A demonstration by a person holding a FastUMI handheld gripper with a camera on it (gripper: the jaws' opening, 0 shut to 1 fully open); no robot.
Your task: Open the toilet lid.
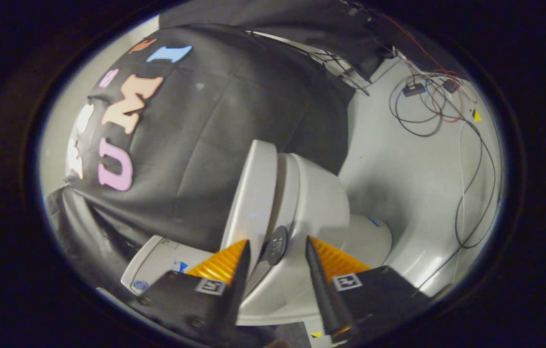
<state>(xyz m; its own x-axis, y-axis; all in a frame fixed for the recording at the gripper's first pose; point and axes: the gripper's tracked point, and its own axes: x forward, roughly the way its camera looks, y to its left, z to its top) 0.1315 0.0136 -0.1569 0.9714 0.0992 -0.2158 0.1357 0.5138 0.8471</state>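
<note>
The gripper (275,253) is held with its fingers spread apart, grasping nothing. Between and just beyond them the white toilet (316,203) is seen, its toilet lid (253,193) raised on the left side. Loose cables (447,106) are strewn on the floor (408,169) far right.

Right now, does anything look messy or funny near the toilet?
Yes: loose cables sprawl in tangled loops over the floor beyond the toilet. The toilet lid is partly raised, and the open gripper straddles its edge.
</note>
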